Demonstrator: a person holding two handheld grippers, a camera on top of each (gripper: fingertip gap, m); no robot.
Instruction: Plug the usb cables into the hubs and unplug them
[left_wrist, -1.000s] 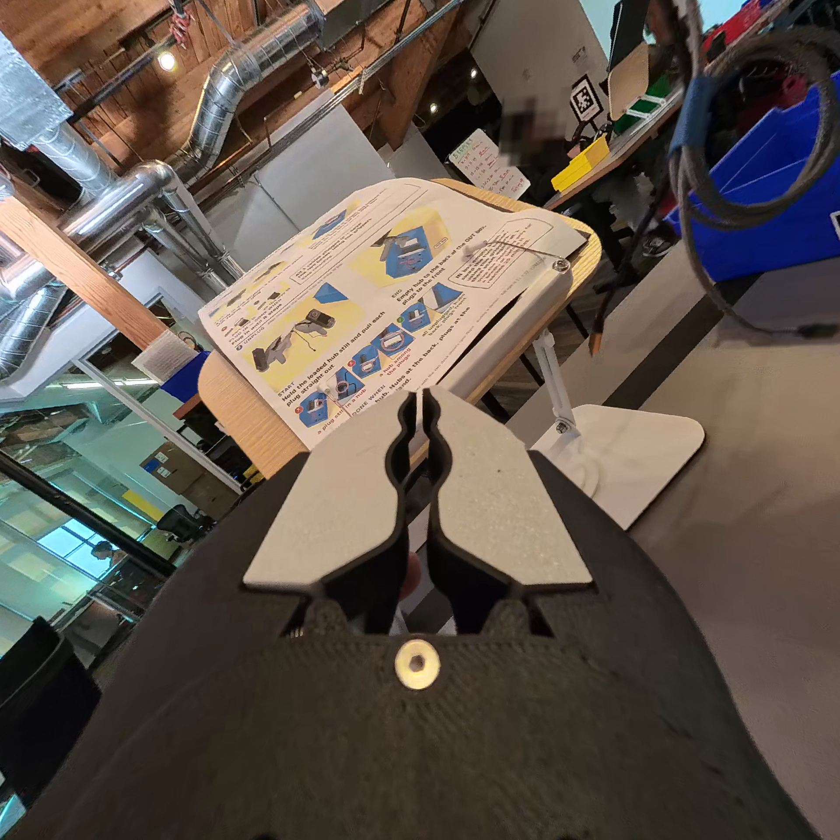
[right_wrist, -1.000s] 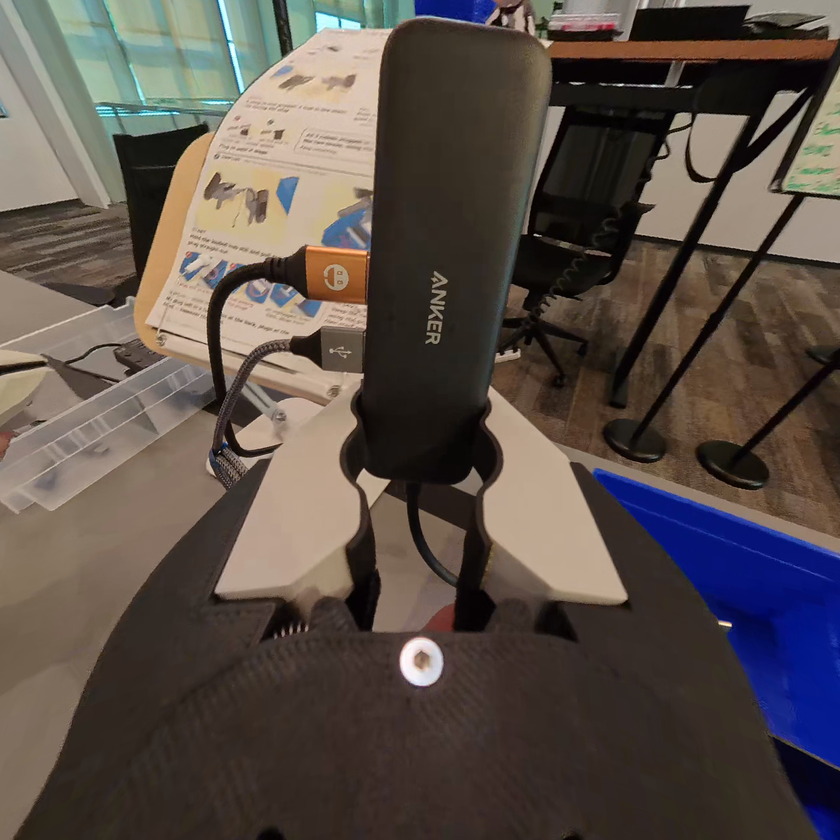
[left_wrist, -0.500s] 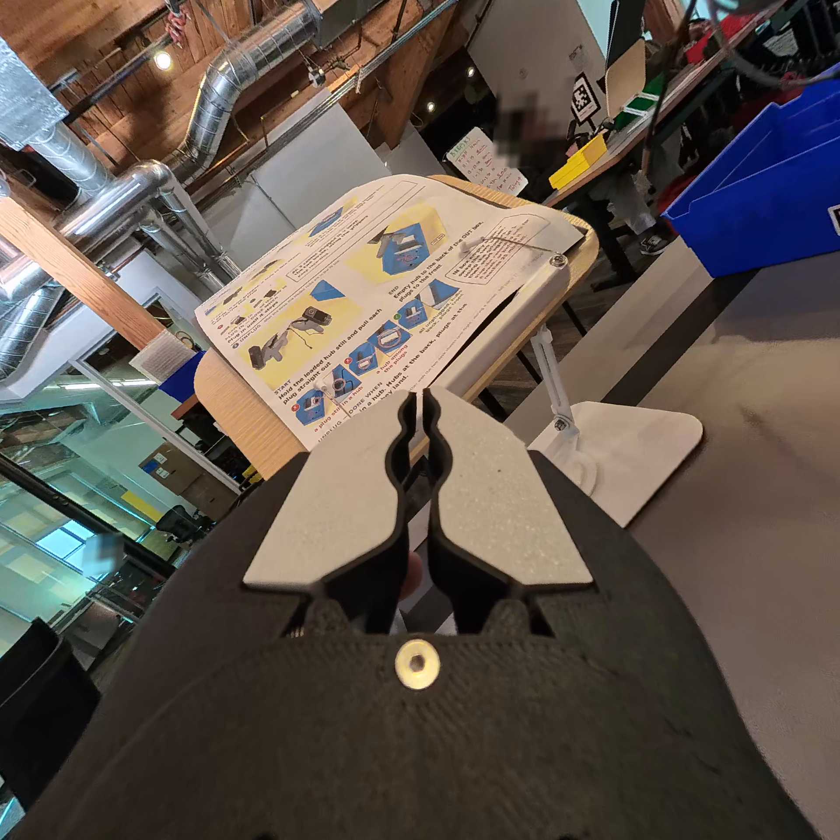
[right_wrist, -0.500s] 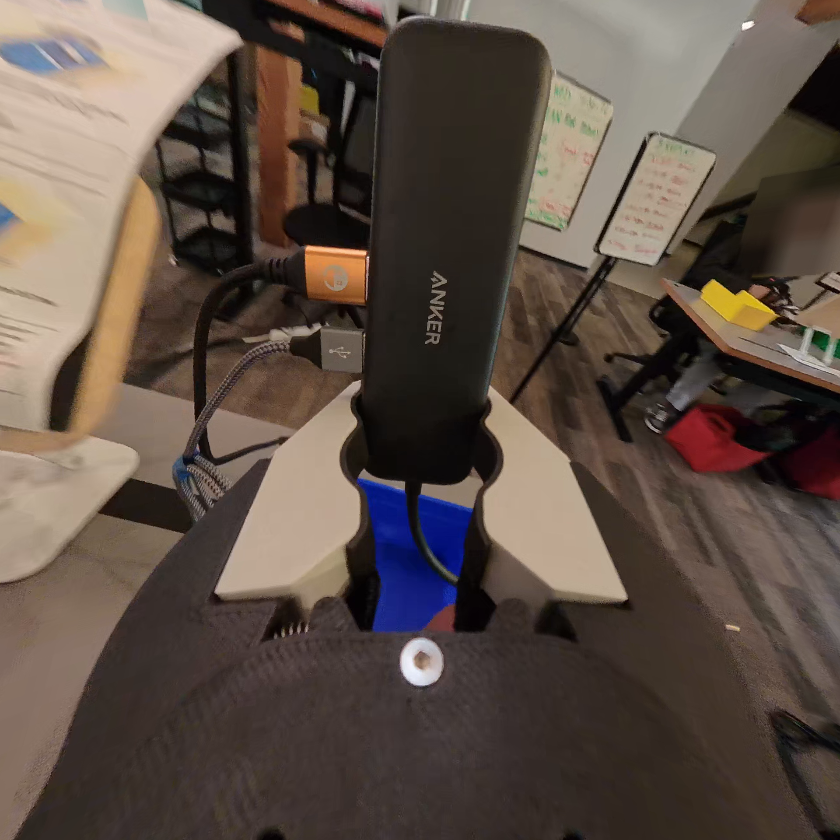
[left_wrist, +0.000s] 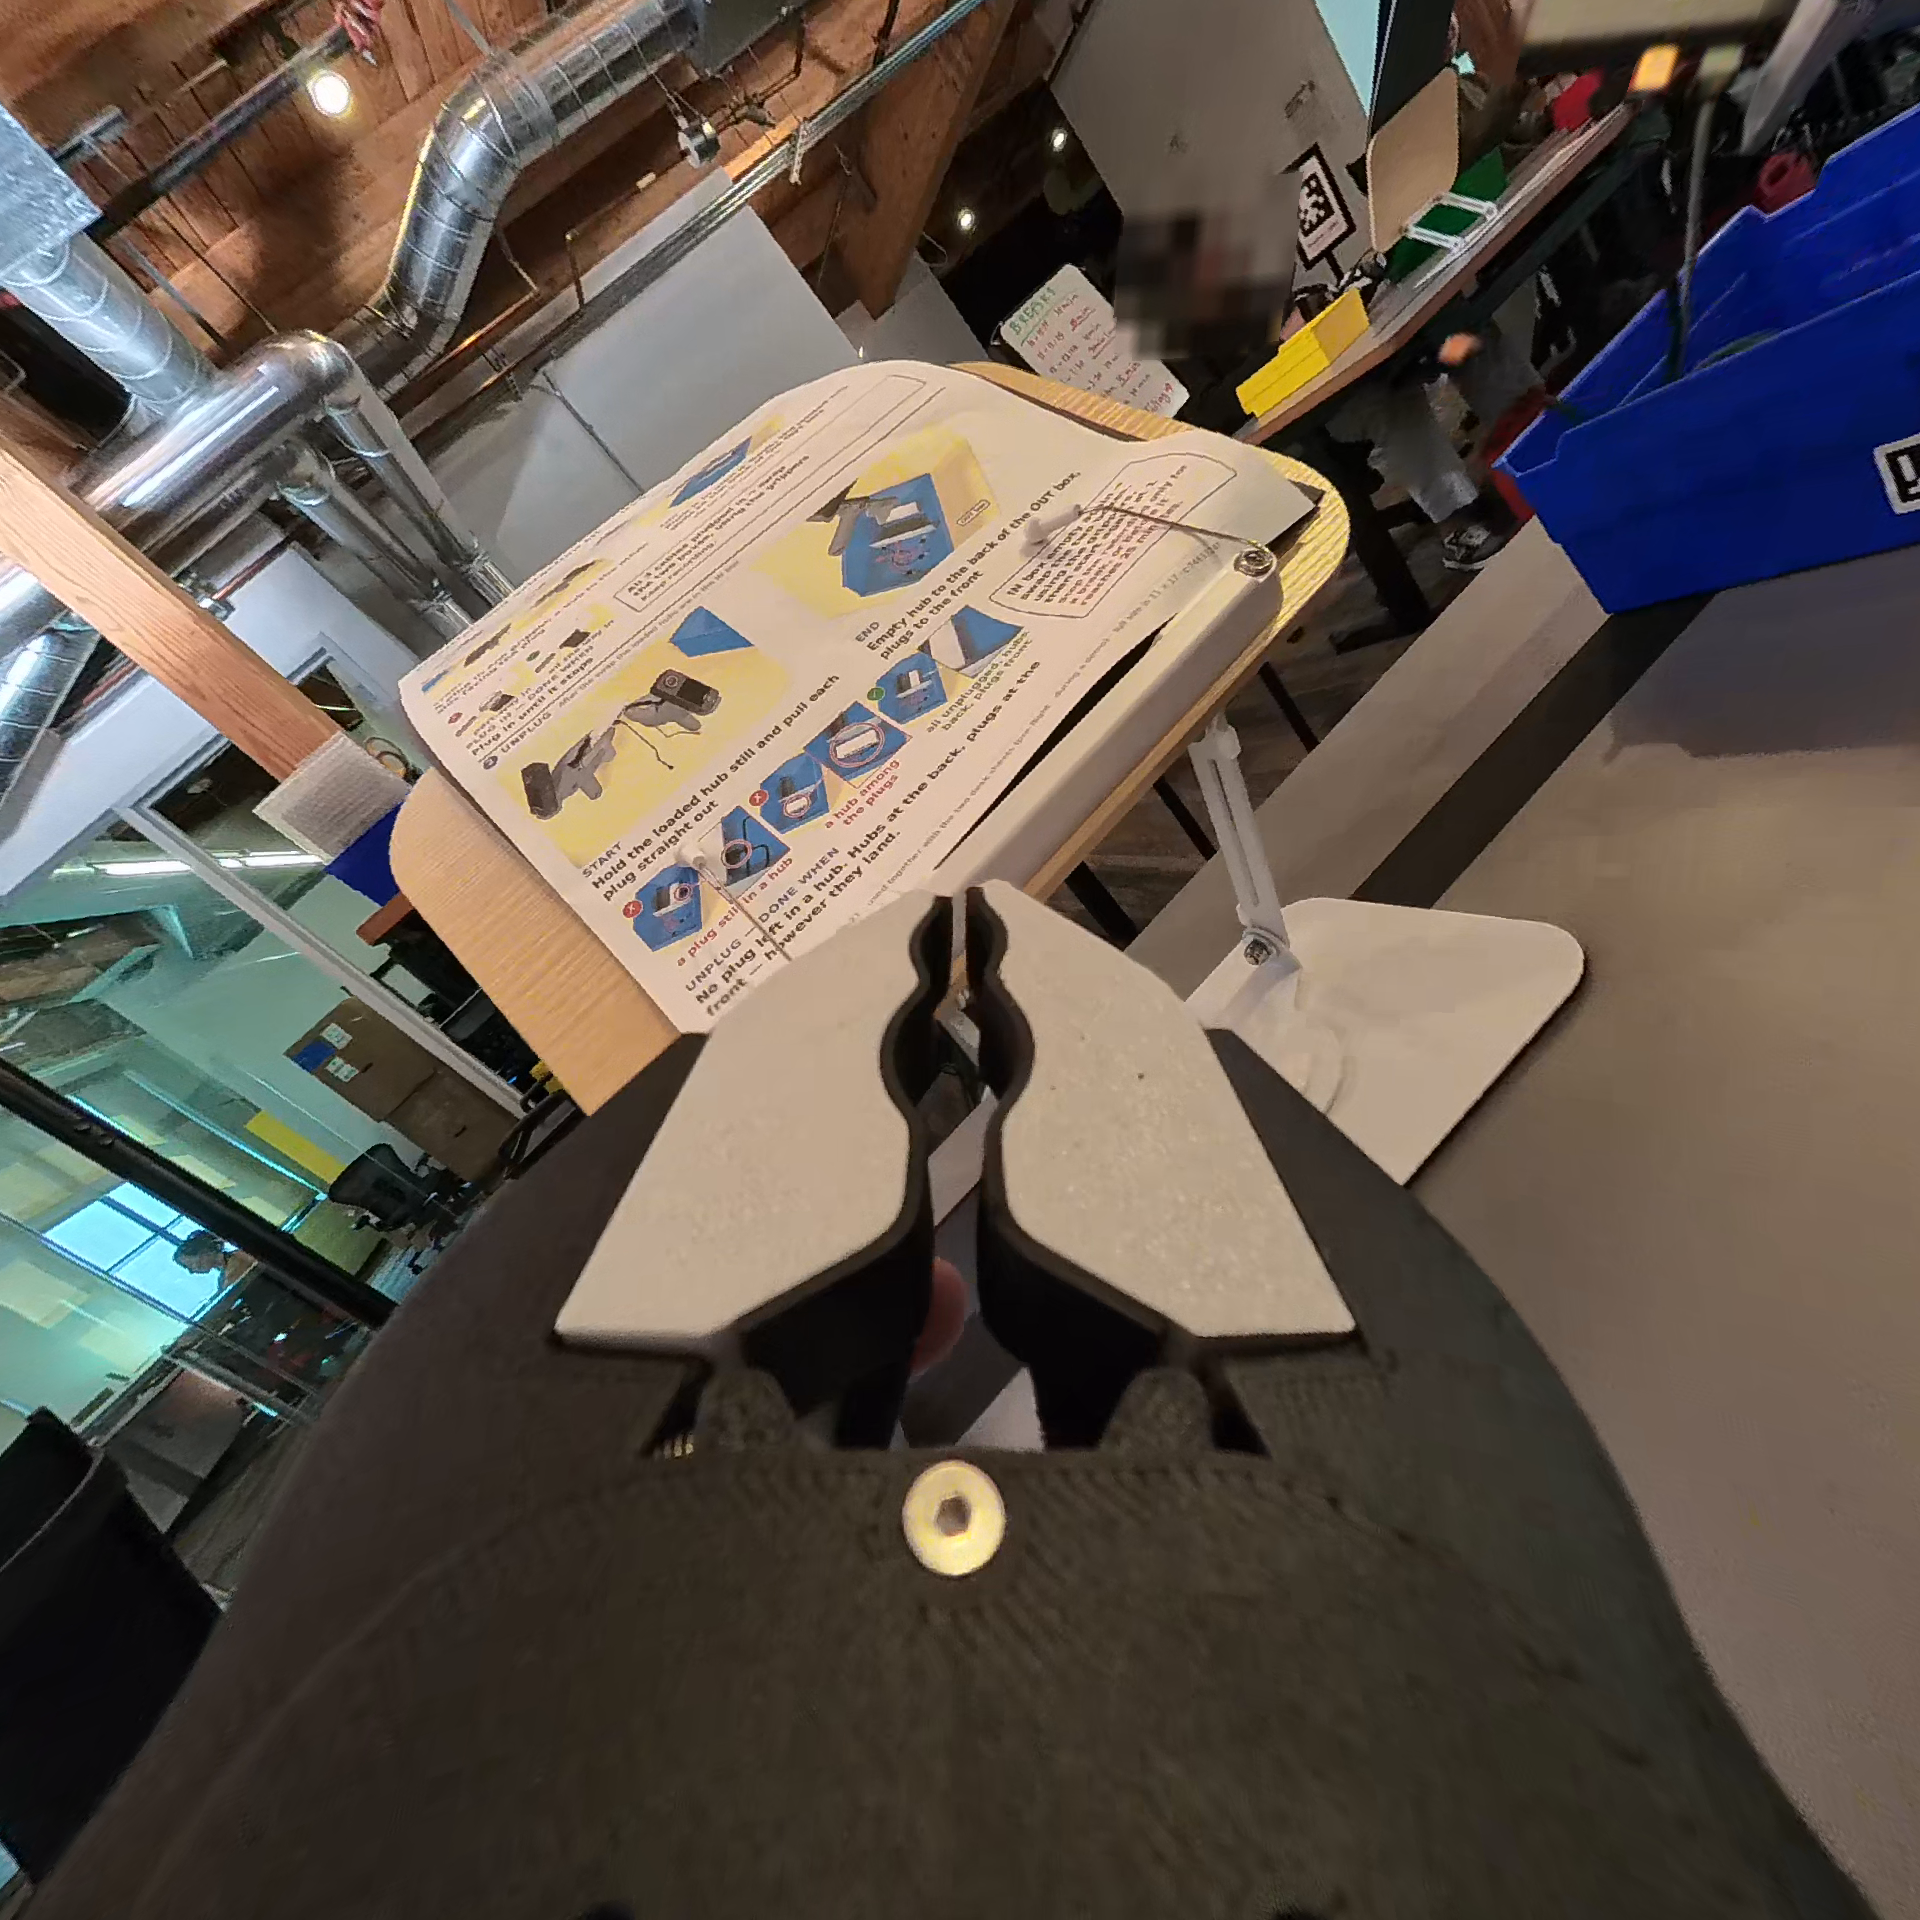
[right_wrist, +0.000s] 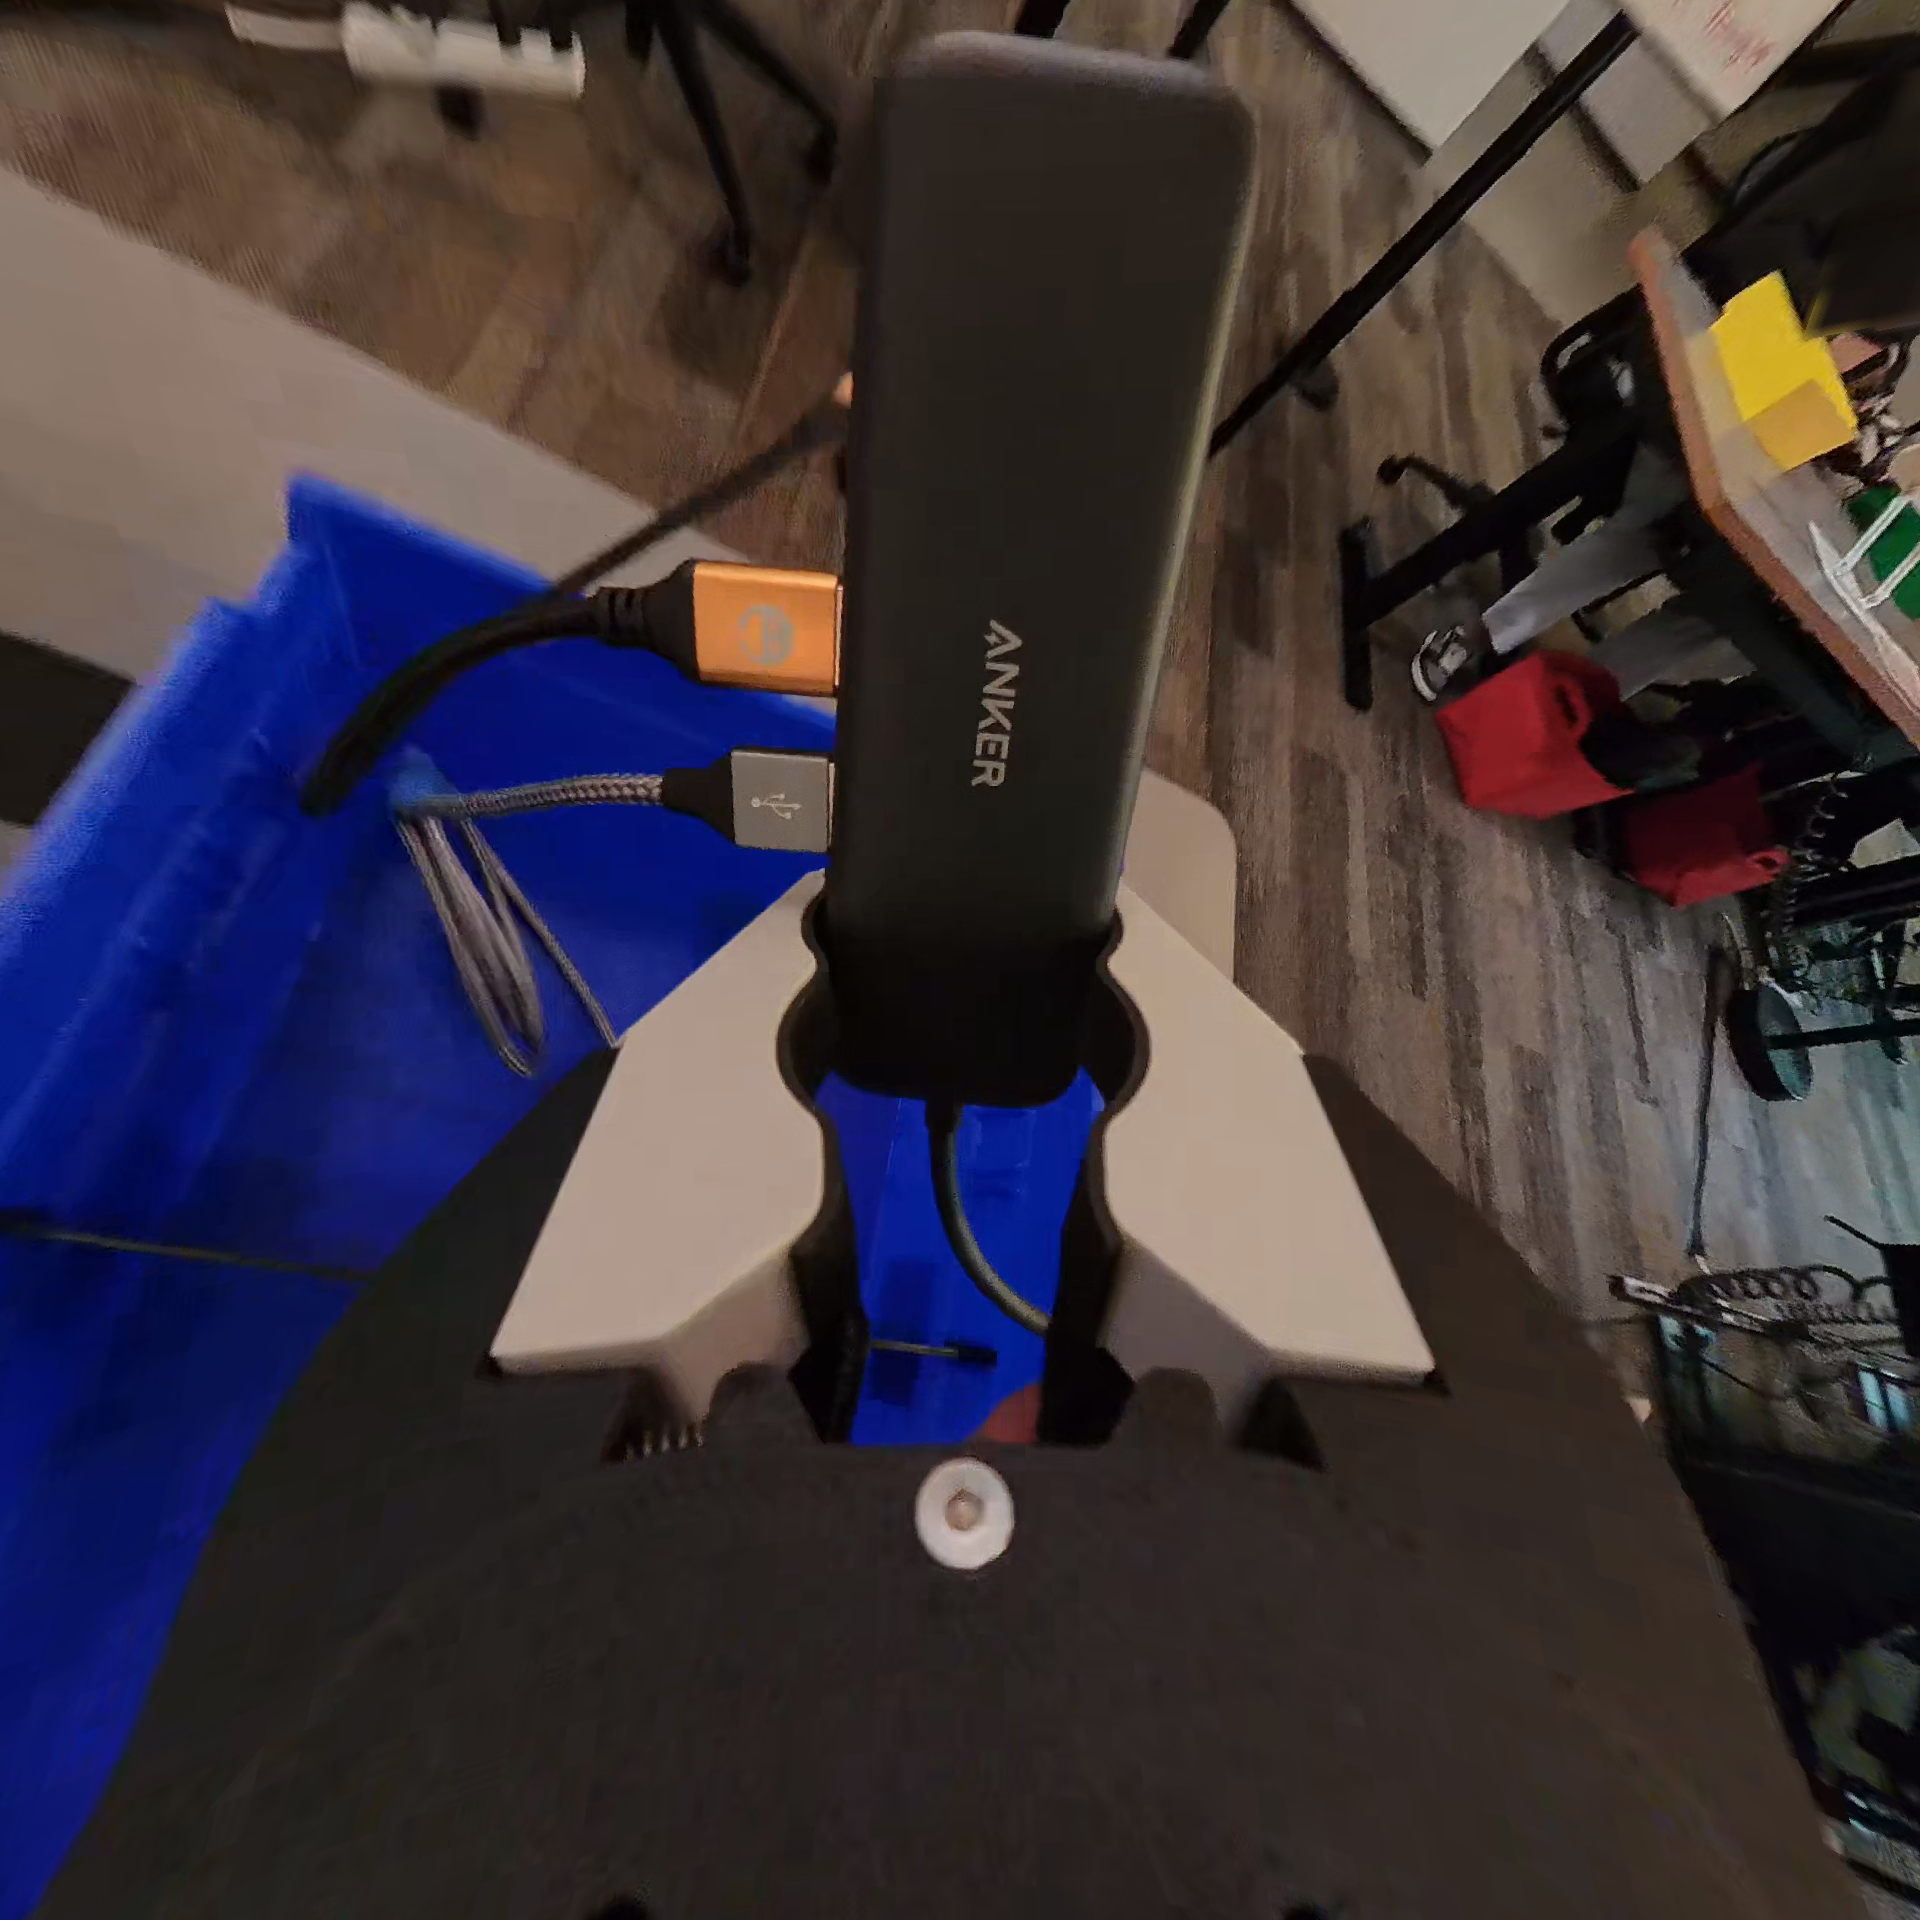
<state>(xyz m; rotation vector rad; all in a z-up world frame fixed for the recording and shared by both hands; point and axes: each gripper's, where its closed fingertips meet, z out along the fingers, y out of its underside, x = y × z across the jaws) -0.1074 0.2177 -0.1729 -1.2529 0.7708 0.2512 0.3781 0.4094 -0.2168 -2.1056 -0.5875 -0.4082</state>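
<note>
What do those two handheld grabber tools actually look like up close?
Both look alike. The left gripper and right gripper each have a wide black textured body, a silver screw at its middle, and two pale grey fingers with black wavy inner edges. No sleeves or cables of their own show.

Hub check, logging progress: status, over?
Right gripper shut on hub. Left gripper shut, empty. Orange plug and grey plug both seated. Nothing blocking.
</note>
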